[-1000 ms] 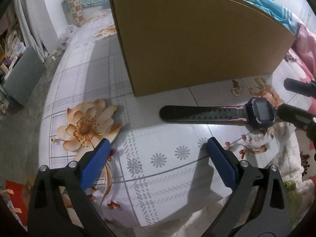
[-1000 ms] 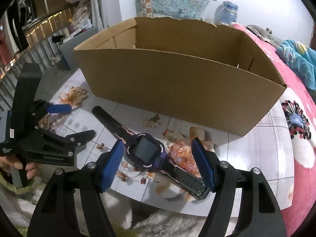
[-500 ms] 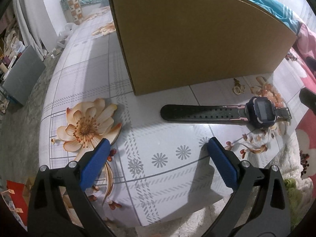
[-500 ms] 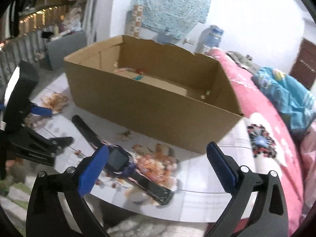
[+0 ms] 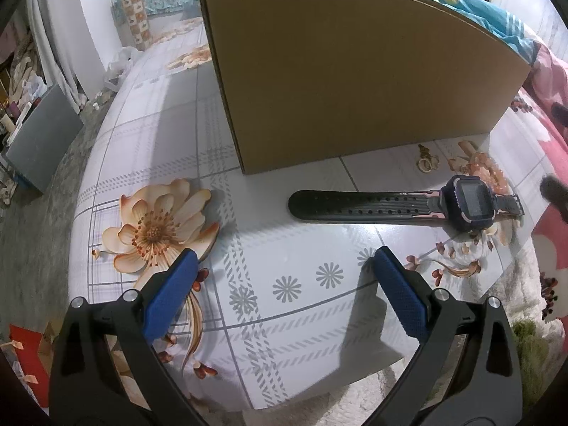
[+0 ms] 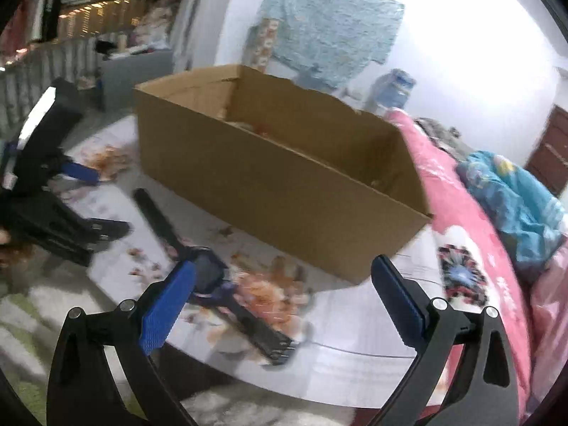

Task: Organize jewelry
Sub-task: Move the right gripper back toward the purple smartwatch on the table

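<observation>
Brown corrugated cardboard fills the upper part of both views: an open-topped box (image 5: 355,81) standing on the table (image 5: 170,135), whose covering is pale grey check printed with peach flowers. From the right wrist camera the inside of the box shows some small reddish things near its far wall, too blurred to name. The table edge curves round from 7 to 5 o'clock in the left wrist view, with a fluffy white rug (image 5: 355,404) below it. Toward 3 o'clock from the box lies a pink bedspread (image 6: 472,234) with a blue bundle of cloth (image 6: 522,206) on it. The left gripper (image 5: 284,284) hangs over the near table edge, its blue pads spread wide with nothing between them. The right gripper (image 6: 284,294) is likewise spread wide and empty, above the table. The watch (image 5: 472,202) lies flat on the table just in front of the box, toward 3 o'clock in the left view, its dark strap running toward 9 o'clock; in the right view its face sits just beside the left pad (image 6: 167,312), partly hidden by it.
</observation>
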Motion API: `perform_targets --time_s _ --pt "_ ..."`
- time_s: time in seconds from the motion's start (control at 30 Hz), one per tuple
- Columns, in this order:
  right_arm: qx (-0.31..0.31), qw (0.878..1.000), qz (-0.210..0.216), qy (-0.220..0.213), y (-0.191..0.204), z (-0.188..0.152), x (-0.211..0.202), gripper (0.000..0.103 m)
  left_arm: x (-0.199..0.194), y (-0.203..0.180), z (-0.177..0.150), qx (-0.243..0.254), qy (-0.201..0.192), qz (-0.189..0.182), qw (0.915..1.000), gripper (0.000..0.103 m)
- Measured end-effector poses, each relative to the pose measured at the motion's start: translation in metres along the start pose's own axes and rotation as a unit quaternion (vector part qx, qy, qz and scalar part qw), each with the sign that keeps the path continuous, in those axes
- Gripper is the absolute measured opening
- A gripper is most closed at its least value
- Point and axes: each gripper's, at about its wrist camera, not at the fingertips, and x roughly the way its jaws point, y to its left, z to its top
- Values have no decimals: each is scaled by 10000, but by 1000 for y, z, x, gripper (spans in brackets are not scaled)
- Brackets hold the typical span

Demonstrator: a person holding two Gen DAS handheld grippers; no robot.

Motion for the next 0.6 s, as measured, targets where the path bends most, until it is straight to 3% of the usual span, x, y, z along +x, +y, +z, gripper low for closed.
perform_targets --time_s 0.2,0.33,0.43,0.6 --pt "-30 9974 688 -224 6 13 1 97 -2 1 -2 130 -114 -85 9998 96" --pt "248 9917 1259 -125 1 25 12 96 -3 2 -3 205 -184 -137 9995 96" --pt "395 9850 1677 -119 -1 36 18 92 -3 3 -3 232 -218 -159 9994 96" --pt "531 9777 2022 -199 -5 47 20 83 -2 3 -2 259 -240 -199 9992 96"
